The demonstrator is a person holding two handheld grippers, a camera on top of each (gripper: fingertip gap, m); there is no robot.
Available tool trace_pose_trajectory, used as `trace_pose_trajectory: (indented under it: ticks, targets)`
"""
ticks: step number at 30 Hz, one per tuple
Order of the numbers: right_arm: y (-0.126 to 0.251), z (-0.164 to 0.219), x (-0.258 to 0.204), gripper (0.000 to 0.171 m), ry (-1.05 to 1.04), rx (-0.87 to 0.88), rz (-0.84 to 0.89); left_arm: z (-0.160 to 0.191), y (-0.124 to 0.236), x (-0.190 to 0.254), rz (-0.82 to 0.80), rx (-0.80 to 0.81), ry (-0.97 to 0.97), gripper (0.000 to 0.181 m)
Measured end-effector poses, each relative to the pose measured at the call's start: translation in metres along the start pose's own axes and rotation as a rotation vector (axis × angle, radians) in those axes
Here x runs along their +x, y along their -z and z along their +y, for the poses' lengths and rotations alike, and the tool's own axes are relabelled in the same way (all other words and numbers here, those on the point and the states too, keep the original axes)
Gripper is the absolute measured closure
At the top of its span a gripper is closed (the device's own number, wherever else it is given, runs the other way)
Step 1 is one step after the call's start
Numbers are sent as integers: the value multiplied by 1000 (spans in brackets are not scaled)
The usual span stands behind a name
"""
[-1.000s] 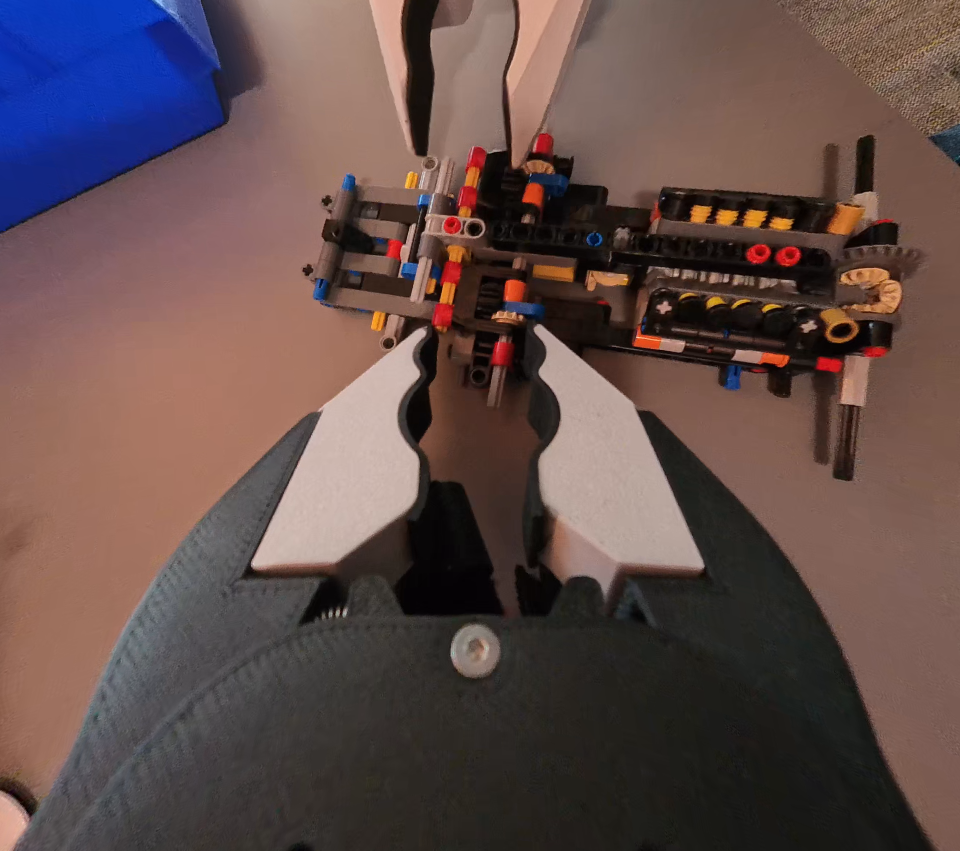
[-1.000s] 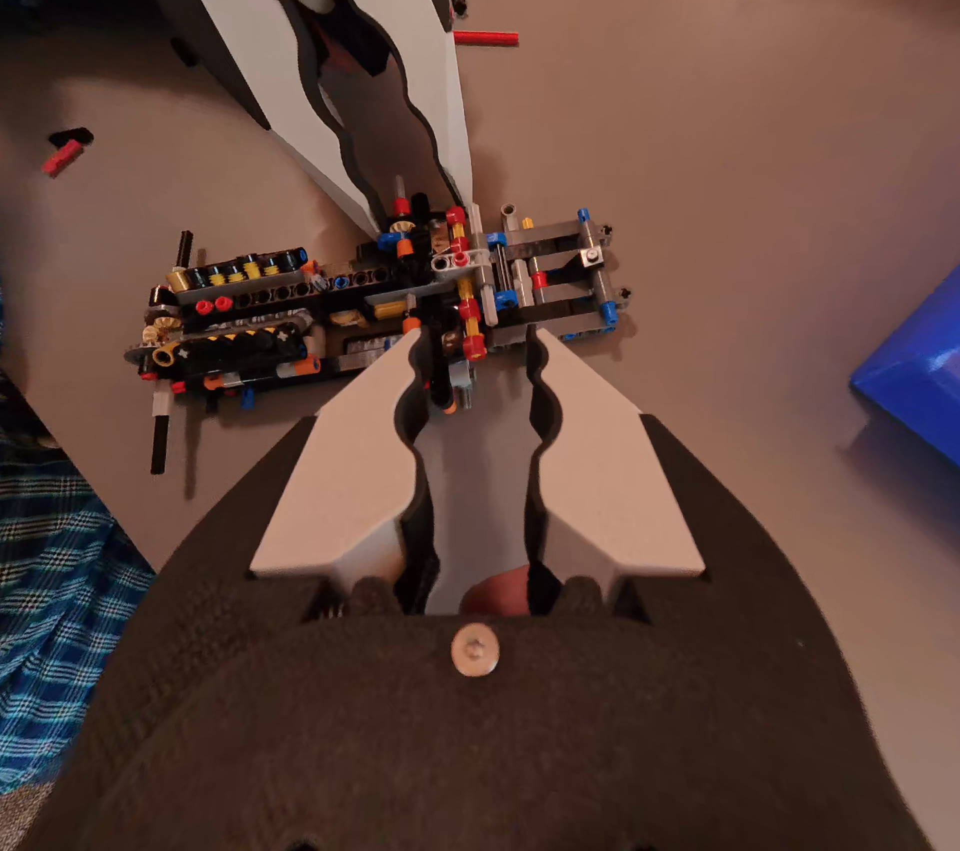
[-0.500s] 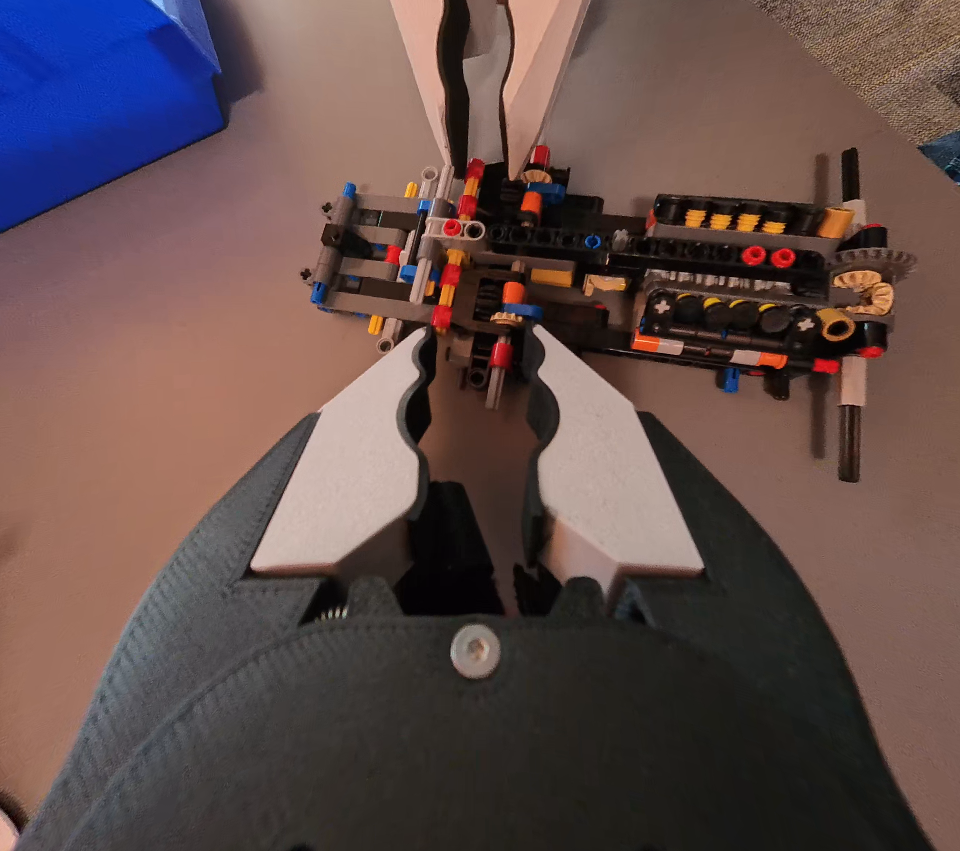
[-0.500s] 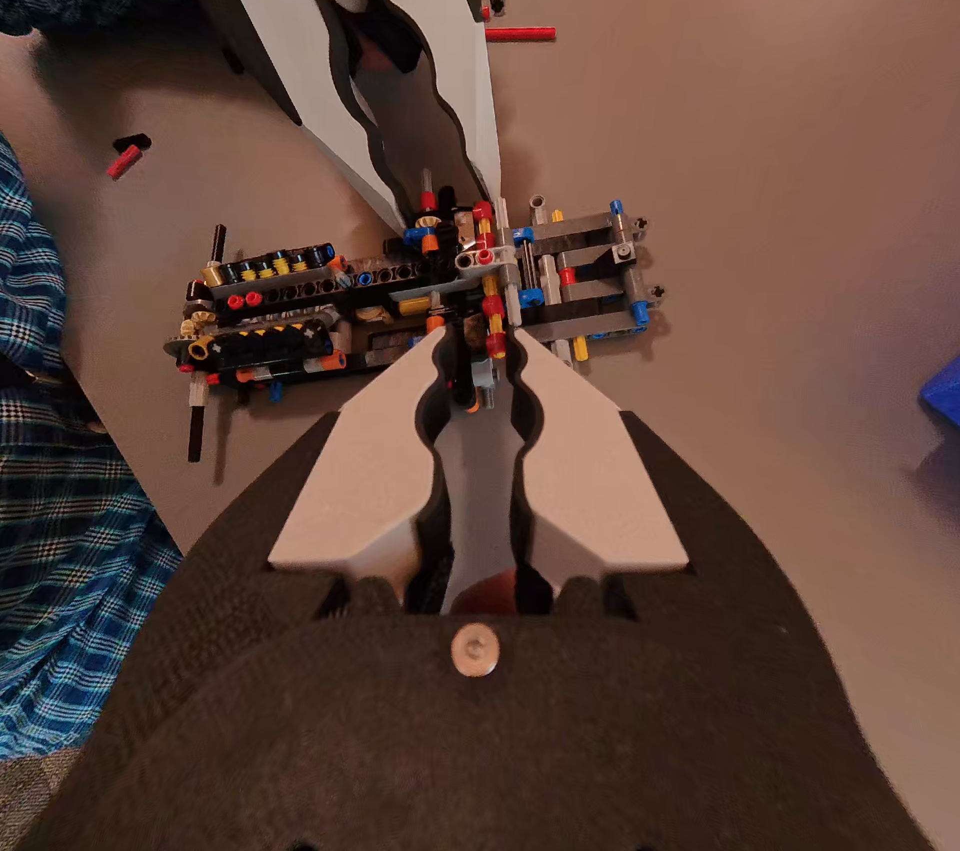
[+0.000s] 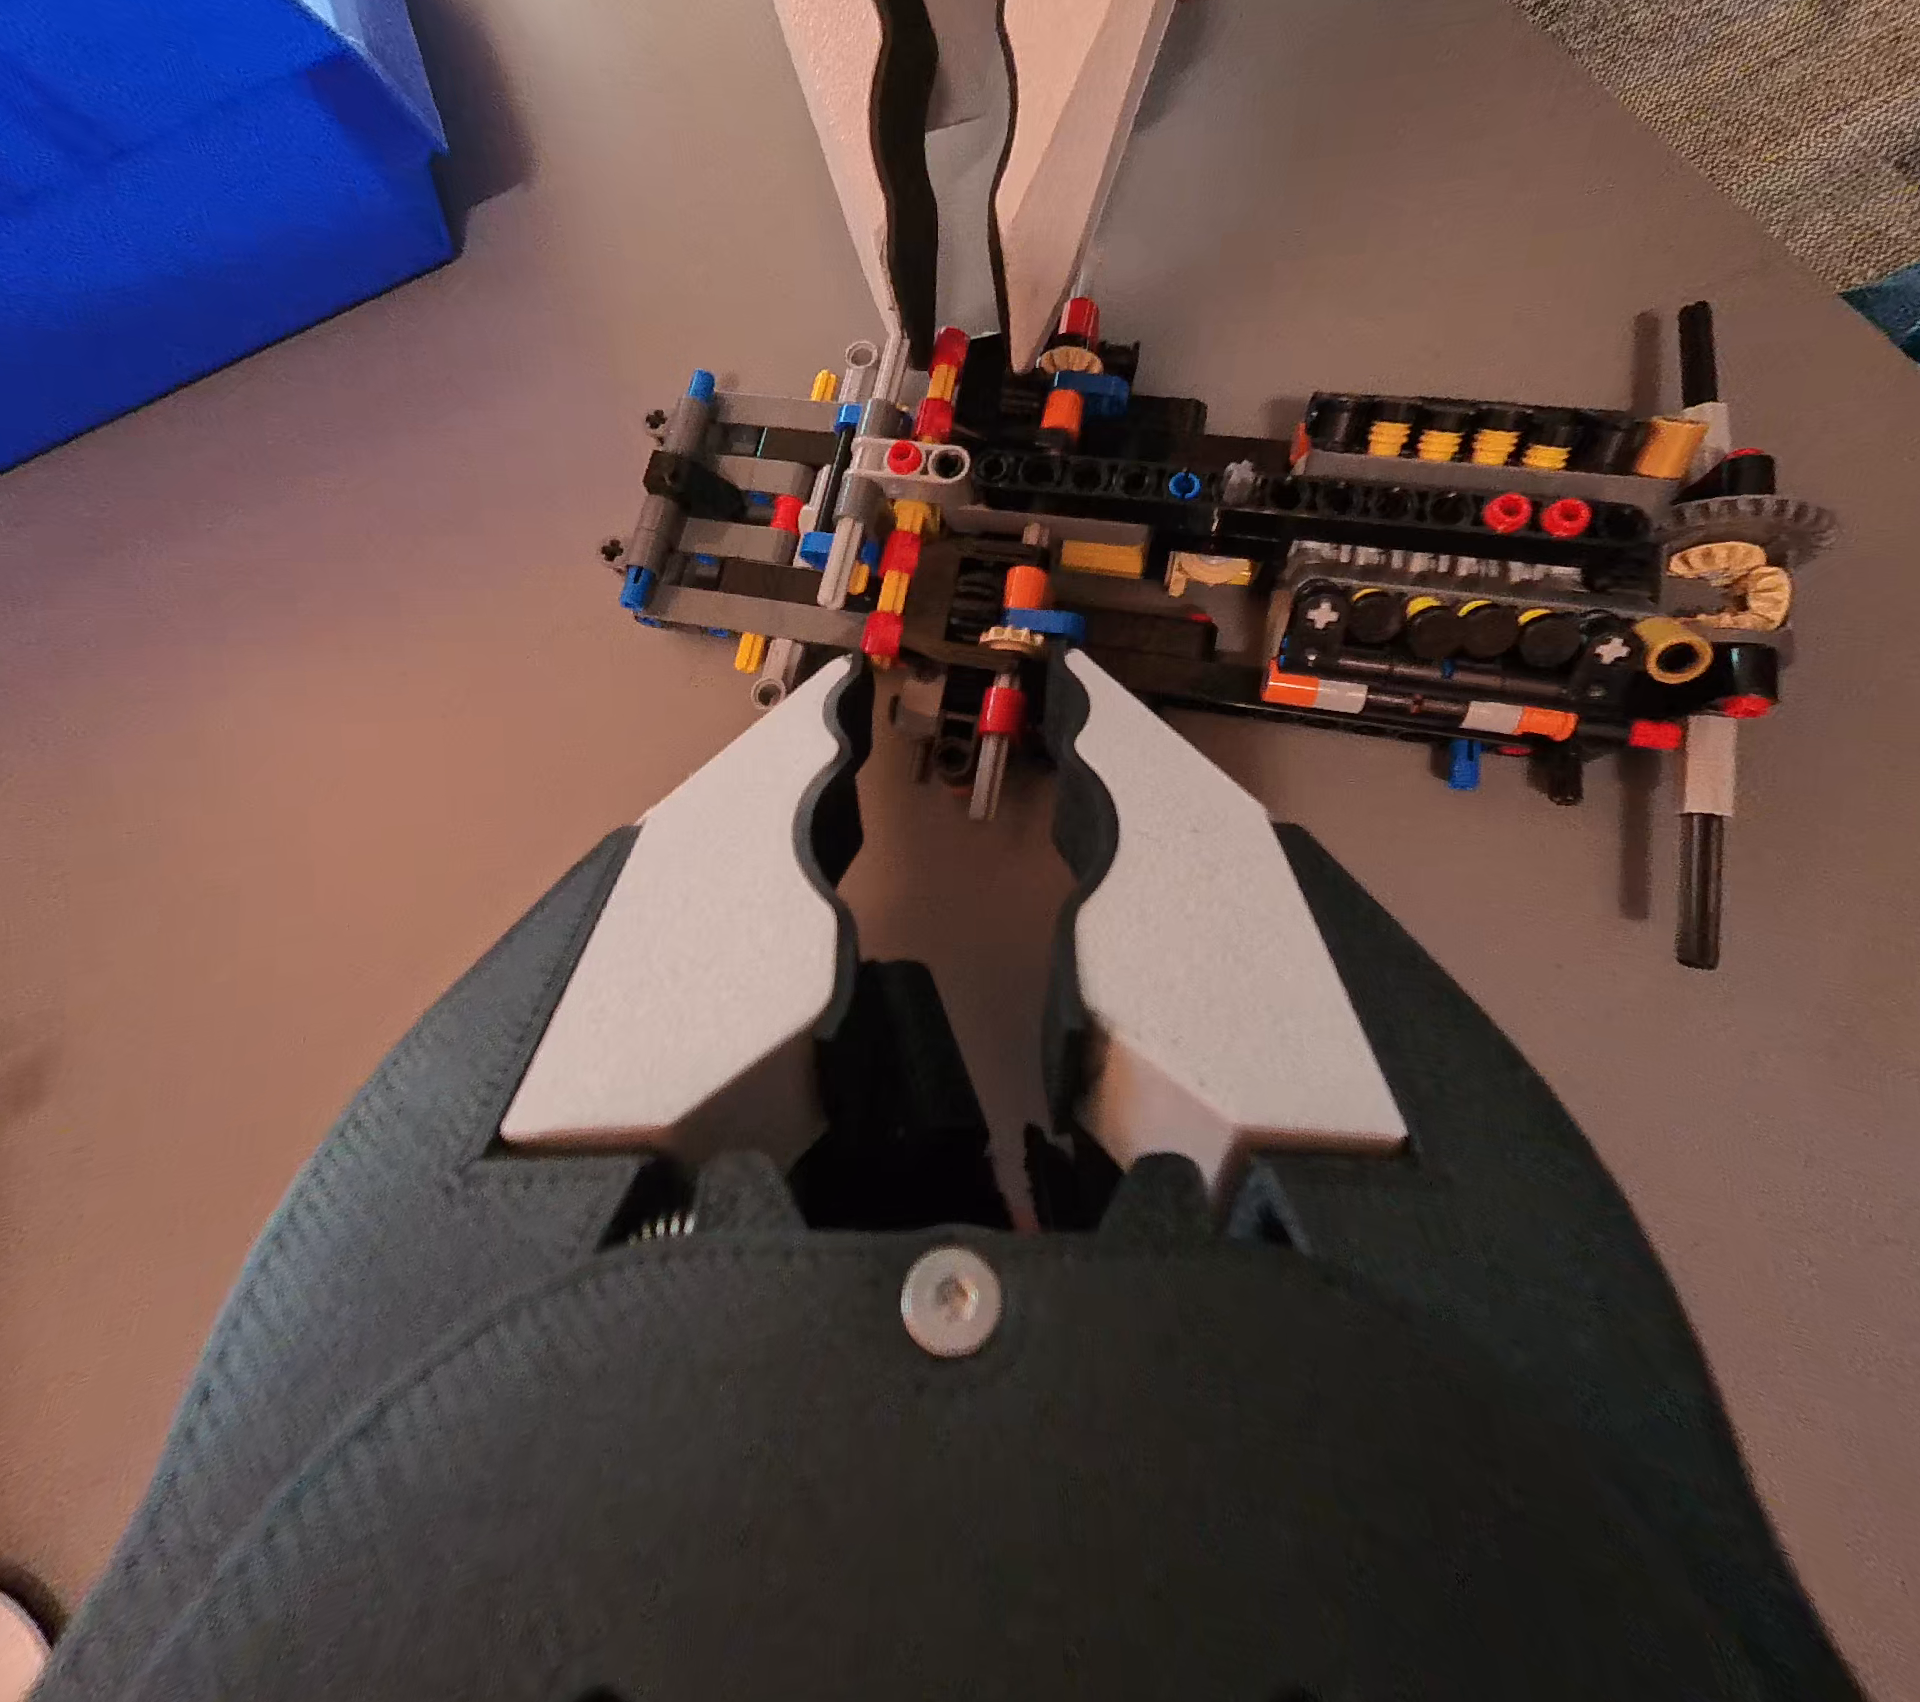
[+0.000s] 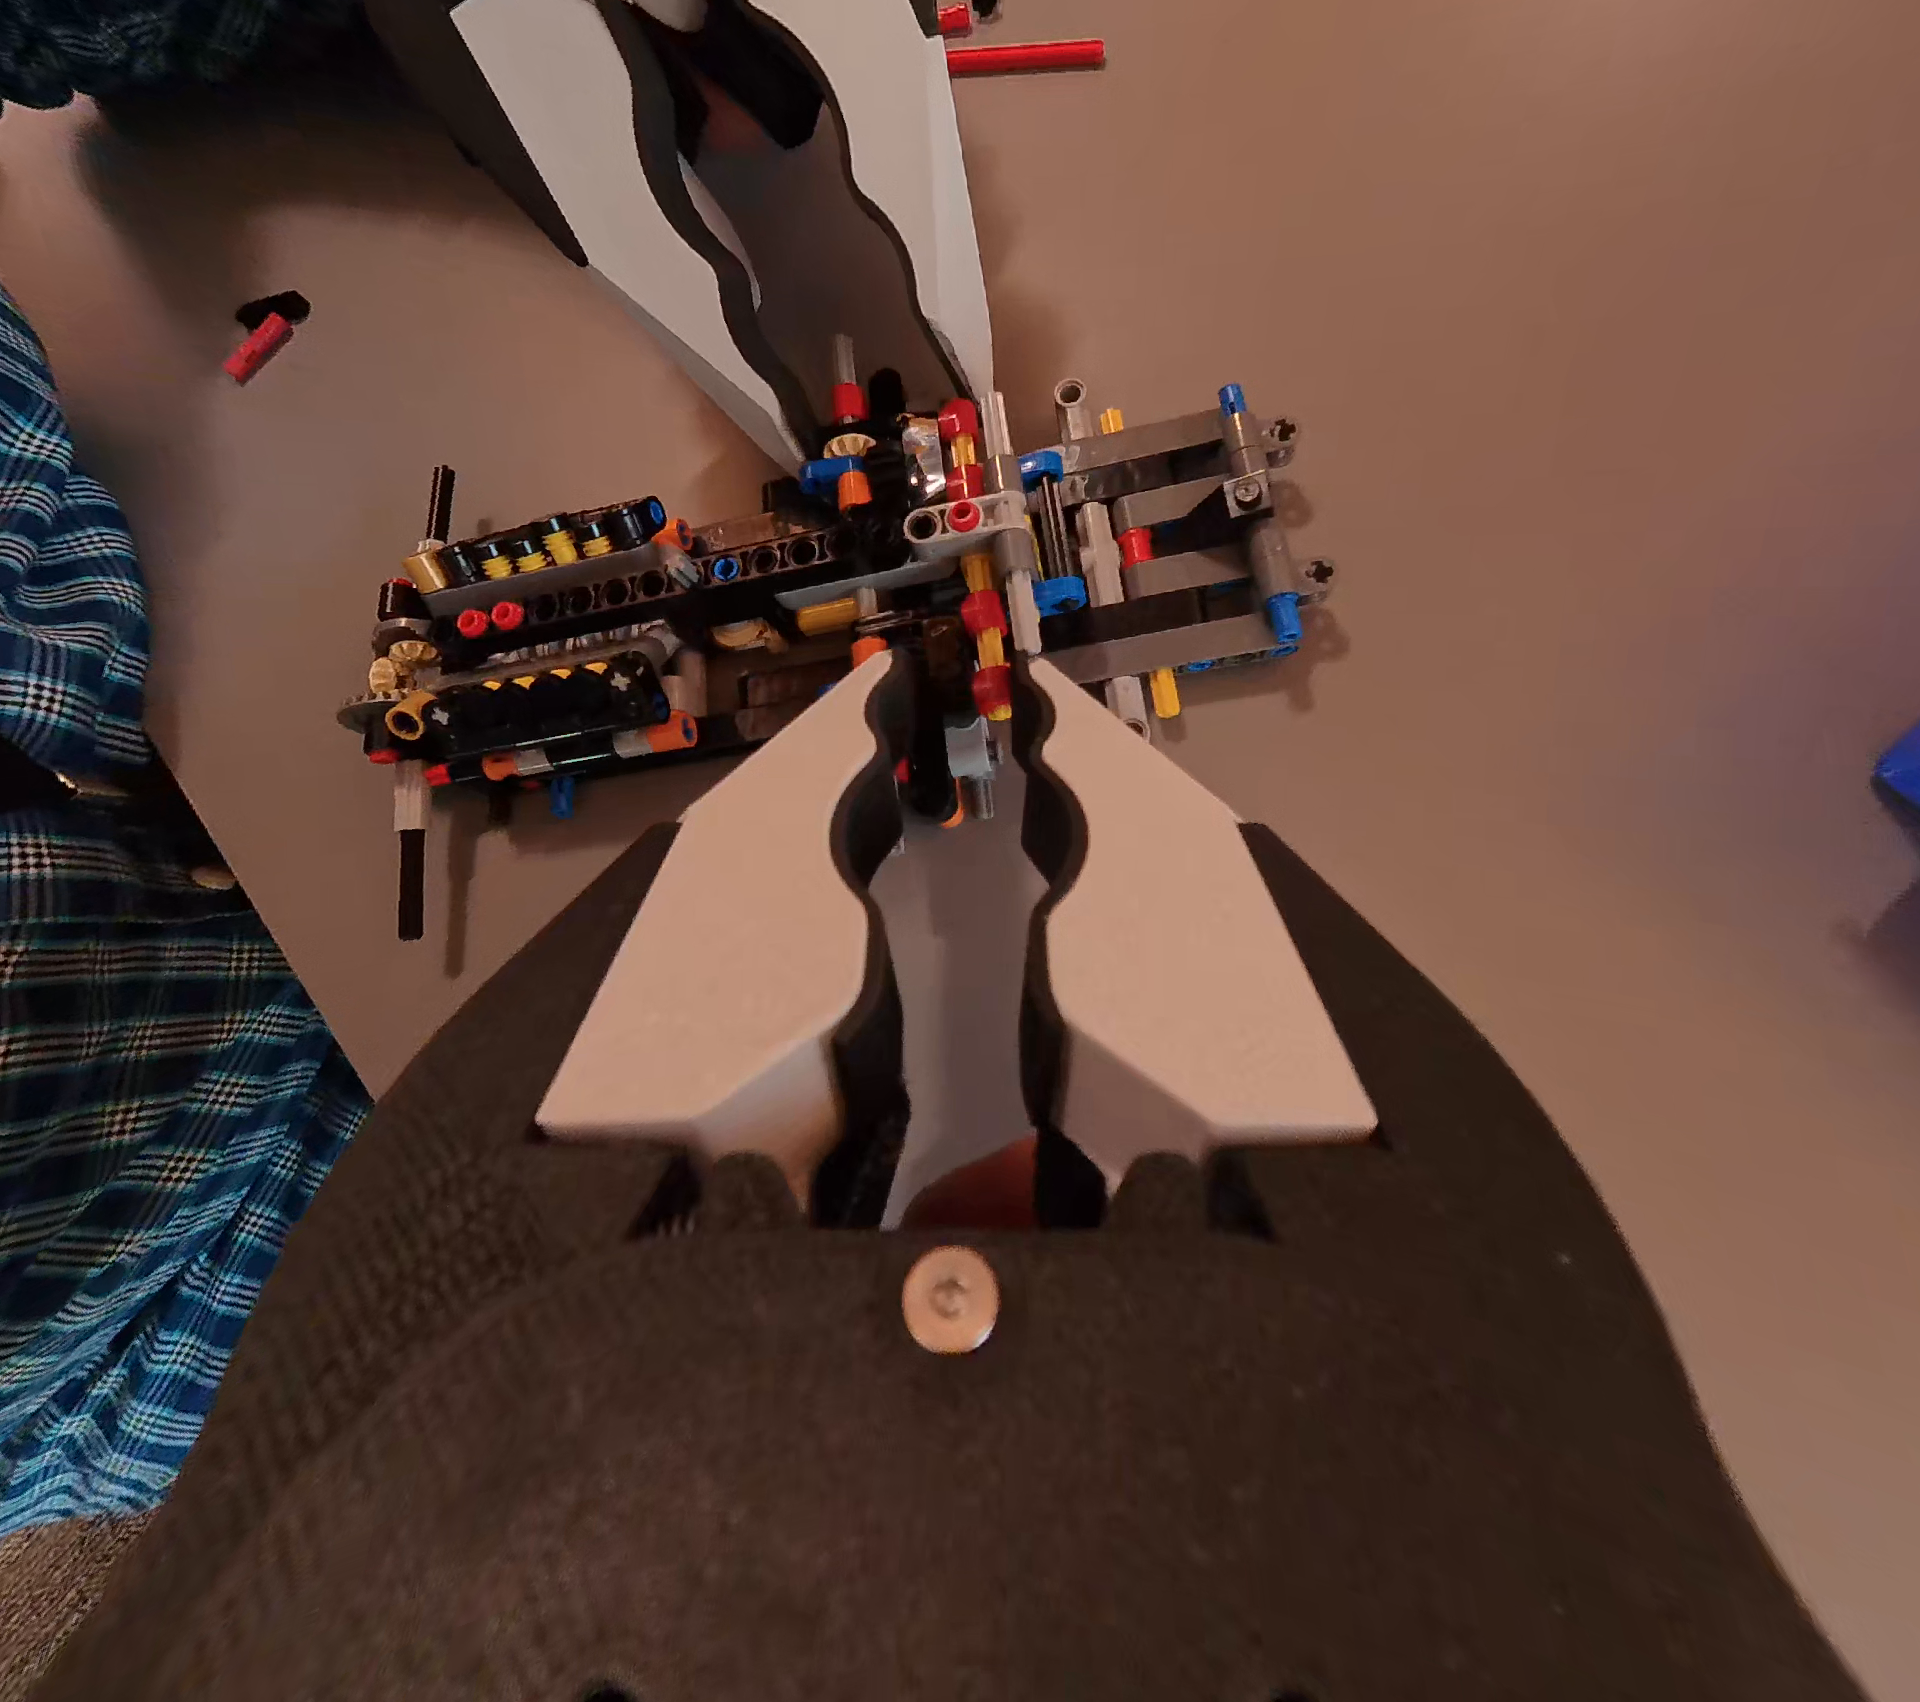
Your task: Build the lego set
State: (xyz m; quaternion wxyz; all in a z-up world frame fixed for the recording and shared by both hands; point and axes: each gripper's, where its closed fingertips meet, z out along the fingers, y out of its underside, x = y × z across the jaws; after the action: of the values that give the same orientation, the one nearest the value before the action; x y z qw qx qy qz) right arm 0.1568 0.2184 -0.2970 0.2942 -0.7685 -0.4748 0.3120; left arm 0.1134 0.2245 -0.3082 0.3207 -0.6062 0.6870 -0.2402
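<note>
Left gripper point(image 5: 951, 696): dark ribbed printed body, pale grey wedge fingers point(image 5: 707, 956) with wavy black inner pads, one silver screw point(image 5: 951, 1301) at centre. Right gripper point(image 6: 956, 696): same build, body blacker. Blue-and-green plaid garment point(image 6: 114, 977) at the left edge.

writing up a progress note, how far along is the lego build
Done: a long chassis stands assembled on the table, with a cylinder bank and gears at one end and a grey frame at the other. In hand: the left gripper and right gripper flank its middle from opposite sides, fingers parted. Left: a loose red axle and small red and black pieces remain unfitted.
</note>
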Motion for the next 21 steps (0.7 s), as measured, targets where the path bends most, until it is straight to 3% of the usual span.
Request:
trace_pose_trajectory:
  ticks: [21]
  targets:
    - [-1,-1,1,155,-14,16,12,1,2,-1,-19,2,-12,150]
